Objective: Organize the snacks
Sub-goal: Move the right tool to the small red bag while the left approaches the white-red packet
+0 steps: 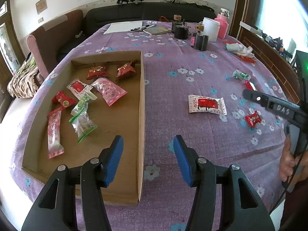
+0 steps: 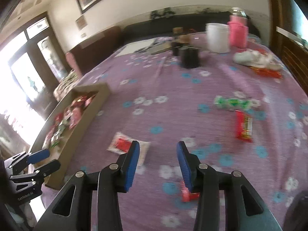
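Observation:
A shallow cardboard box lies on the purple flowered cloth and holds several wrapped snacks. My left gripper is open and empty above the box's right wall. On the cloth lie a white-and-red packet, a small red candy, a red bar and a green-and-white candy. My right gripper is open and empty, low over the cloth. The white-and-red packet lies just left of its left finger, the small red candy under its right finger. The red bar and green candy lie farther right.
At the far end stand a white tub, a pink flask, black cylinders, paper with pens and a crumpled cloth. A sofa runs behind the table. The box is at left in the right wrist view.

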Demonstrator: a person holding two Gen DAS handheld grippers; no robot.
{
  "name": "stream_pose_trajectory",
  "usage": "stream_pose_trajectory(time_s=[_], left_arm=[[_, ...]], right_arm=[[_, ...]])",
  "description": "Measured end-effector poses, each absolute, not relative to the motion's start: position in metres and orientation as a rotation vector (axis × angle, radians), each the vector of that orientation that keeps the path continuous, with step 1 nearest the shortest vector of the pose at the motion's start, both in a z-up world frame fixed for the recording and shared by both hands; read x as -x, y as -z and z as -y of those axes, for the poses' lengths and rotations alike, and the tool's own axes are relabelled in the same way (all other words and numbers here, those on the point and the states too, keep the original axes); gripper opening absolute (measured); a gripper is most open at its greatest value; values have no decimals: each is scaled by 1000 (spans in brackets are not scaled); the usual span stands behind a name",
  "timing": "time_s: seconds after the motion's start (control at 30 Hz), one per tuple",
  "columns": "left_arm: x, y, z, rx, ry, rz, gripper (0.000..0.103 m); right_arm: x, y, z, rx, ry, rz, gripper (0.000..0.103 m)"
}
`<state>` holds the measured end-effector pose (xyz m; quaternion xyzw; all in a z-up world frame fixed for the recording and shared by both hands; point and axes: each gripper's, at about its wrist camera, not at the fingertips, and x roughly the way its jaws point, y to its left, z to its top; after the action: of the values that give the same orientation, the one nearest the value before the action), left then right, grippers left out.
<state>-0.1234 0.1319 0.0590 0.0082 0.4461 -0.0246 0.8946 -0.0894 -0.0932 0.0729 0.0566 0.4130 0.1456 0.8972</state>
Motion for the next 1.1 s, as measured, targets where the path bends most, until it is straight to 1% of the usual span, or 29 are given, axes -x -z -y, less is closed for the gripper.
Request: stream_pose_trajectory(time_s=[0.13,0.47,0.57,0.7,0.87,0.93,1.03,1.1], left_arm=[[122,-58,-128,-28,51,-930,53],[110,-59,-123,-10,97,-953,53],[99,-61,-119,-12,129,-959,53],[86,-65,-104,-20,201,-945,53],[73,-69,-63,-257,307,-836,53],[64,-66,-49,-336,354,-819,53],[44,-53,-30,-408,420,-856,53],[32,-44,-24,-415,457,-891,55]], right_arm=[[89,-71,124,-158,-234,-856,46],[101,-64,179,-271,-142,-869,49],[110,-63,184,-306,-162,-881,53],[114,-57,172,-283,-190,-916,56],[119,-48,148,-292,-221,-964,56],[124,-44,139,-296,-218,-976,56],[122,-38,128,-291,-208,-996,57],[118,-40,121,-254,-186,-986,57]])
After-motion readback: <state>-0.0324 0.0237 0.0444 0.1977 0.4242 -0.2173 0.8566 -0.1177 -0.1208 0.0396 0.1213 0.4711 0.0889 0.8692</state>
